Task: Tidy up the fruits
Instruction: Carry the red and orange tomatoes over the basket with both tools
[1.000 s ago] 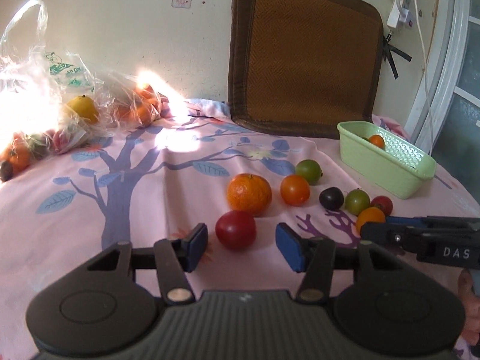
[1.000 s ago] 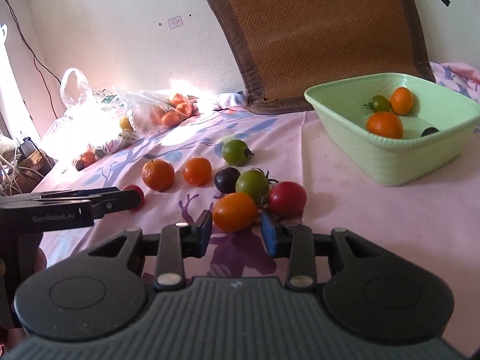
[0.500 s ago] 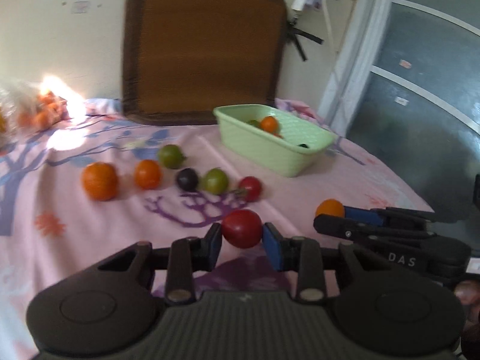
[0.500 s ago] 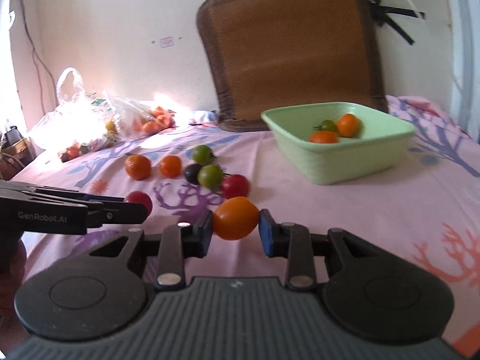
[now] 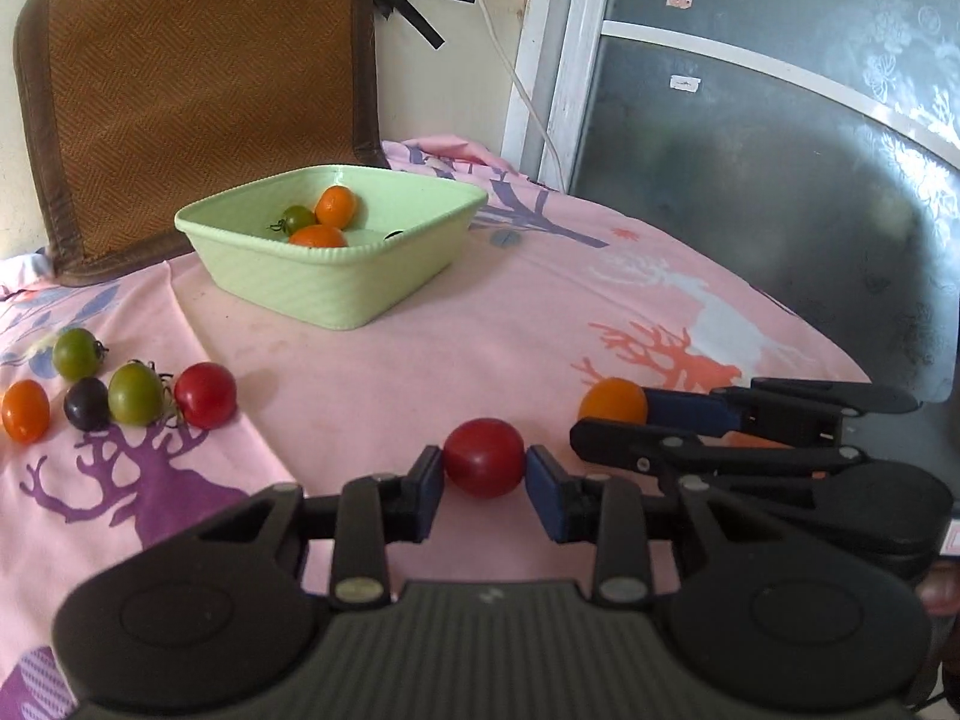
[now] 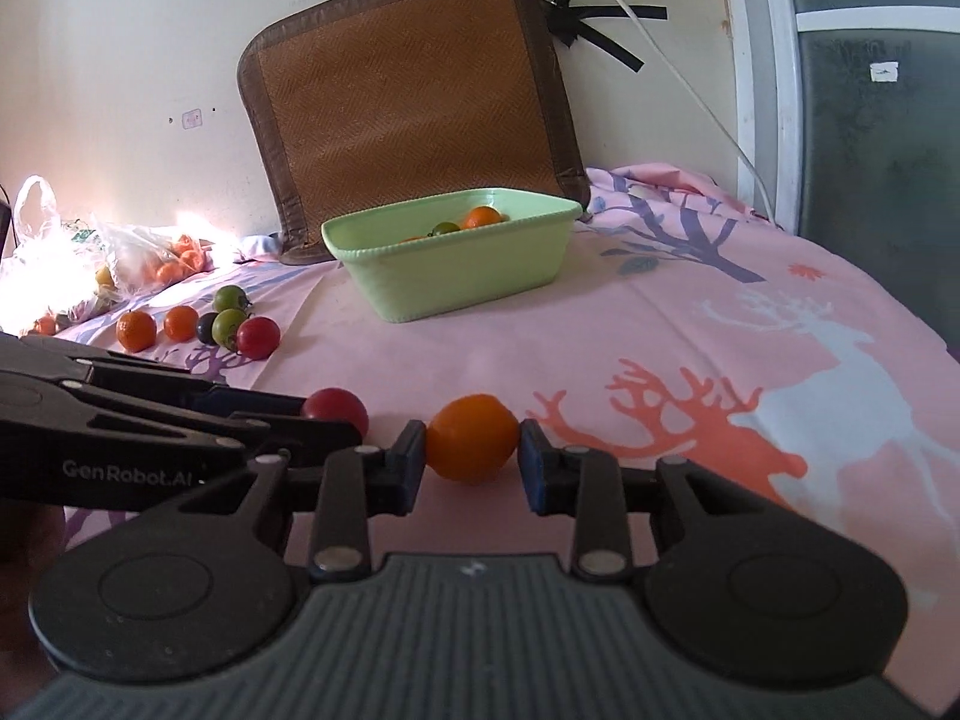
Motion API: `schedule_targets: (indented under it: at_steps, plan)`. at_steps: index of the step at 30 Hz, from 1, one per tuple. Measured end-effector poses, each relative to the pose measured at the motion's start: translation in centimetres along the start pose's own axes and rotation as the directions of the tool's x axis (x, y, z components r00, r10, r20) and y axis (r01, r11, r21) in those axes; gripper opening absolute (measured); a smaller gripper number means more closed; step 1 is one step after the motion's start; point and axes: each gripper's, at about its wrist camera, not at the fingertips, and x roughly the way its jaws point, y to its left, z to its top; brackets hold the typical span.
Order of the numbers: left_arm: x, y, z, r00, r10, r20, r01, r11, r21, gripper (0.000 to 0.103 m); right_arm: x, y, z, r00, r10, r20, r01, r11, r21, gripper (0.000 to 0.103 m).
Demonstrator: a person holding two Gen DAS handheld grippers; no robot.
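My left gripper (image 5: 485, 469) is shut on a red tomato (image 5: 483, 456), held just above the pink cloth. To its right, my right gripper (image 6: 472, 450) is shut on an orange tomato (image 6: 472, 437); both pairs of blue pads press the fruit's sides. The two grippers sit side by side, and each shows in the other's view. A pale green basin (image 5: 336, 294) stands farther back, holding two orange fruits and a green tomato (image 5: 298, 219). On the cloth to the left lie a red tomato (image 5: 205, 394), two green ones, a dark purple one (image 5: 86, 411) and orange fruits.
A brown woven cushion (image 5: 192, 90) leans on the wall behind the basin. Plastic bags of fruit (image 6: 144, 258) lie at the far left by the wall. A frosted glass door (image 5: 780, 150) and a white cable (image 6: 672, 60) are on the right.
Both grippers closed on their tomatoes, lifted them off the cloth and swung right, away from the row of loose fruit, so the basin now sits ahead of them.
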Motion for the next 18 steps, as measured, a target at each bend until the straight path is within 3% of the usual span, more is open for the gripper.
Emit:
schedule_targets:
  at_steps: [9, 13, 18]
  plan:
    - [0.1, -0.1, 0.2, 1.0, 0.03, -0.007, -0.03, 0.999, 0.024, 0.04, -0.2, -0.6, -0.3, 1.0, 0.007, 0.005, -0.007, 1.0, 0.001, 0.038]
    - [0.3, -0.2, 0.1, 1.0, 0.023, -0.003, -0.022, 0.999, 0.043, 0.031, -0.1, -0.6, -0.4, 1.0, 0.015, 0.0, -0.015, 1.0, -0.005, 0.036]
    - [-0.4, 0.7, 2.1, 0.999, 0.02, 0.042, -0.022, 0.998, 0.053, 0.031, 0.0, -0.6, 0.8, 0.999, 0.02, 0.049, -0.019, 1.0, -0.024, 0.035]
